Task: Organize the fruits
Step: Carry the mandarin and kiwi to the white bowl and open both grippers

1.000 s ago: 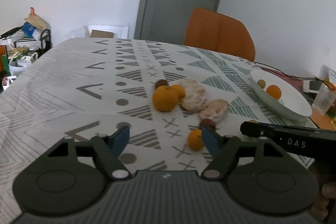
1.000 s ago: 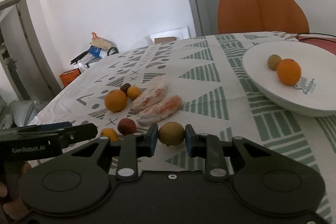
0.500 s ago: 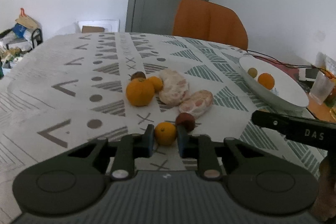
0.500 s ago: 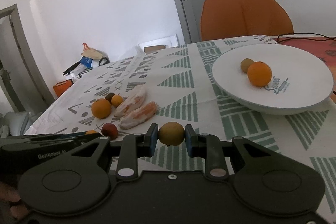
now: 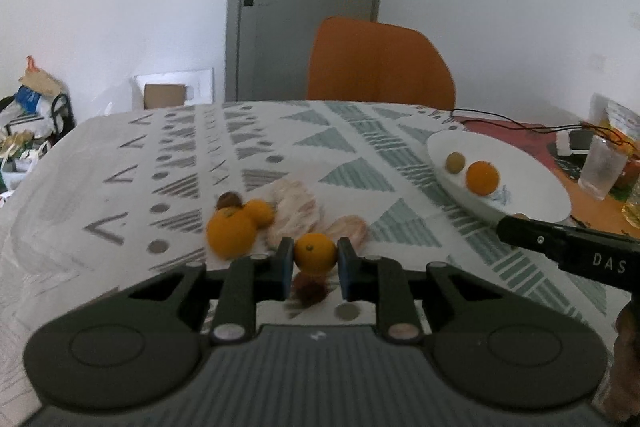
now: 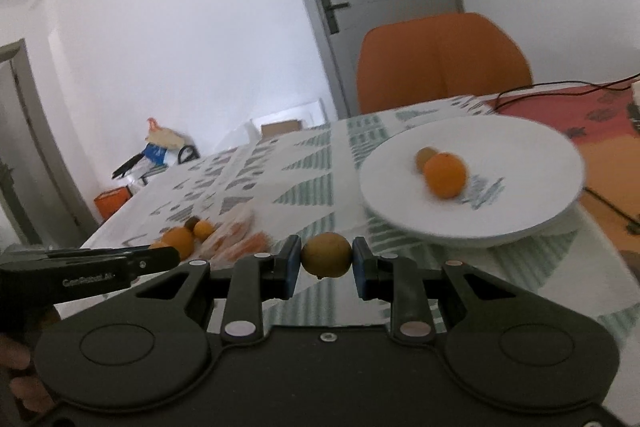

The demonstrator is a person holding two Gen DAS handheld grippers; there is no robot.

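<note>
My left gripper [image 5: 315, 261] is shut on a small orange [image 5: 315, 257] and holds it above the patterned tablecloth. A dark red fruit [image 5: 309, 291] lies under it. A bigger orange [image 5: 230, 234], a small orange [image 5: 261, 212], a brown fruit [image 5: 229, 200] and two peeled citrus pieces [image 5: 296, 211] lie just beyond. My right gripper [image 6: 326, 259] is shut on a yellow-green round fruit [image 6: 326, 254], held above the table in front of the white bowl [image 6: 520, 147]. The bowl holds an orange [image 6: 445, 174] and a greenish fruit [image 6: 423, 157].
An orange chair [image 5: 380, 63] stands at the table's far edge. A plastic cup [image 5: 602, 167] and cables [image 5: 520, 125] lie at the far right beyond the bowl [image 5: 532, 187]. Clutter [image 5: 28, 107] stands on the floor at the left.
My left gripper closed on the small orange and lifted it off the cloth. My right gripper carried the yellow-green fruit up and toward the white bowl.
</note>
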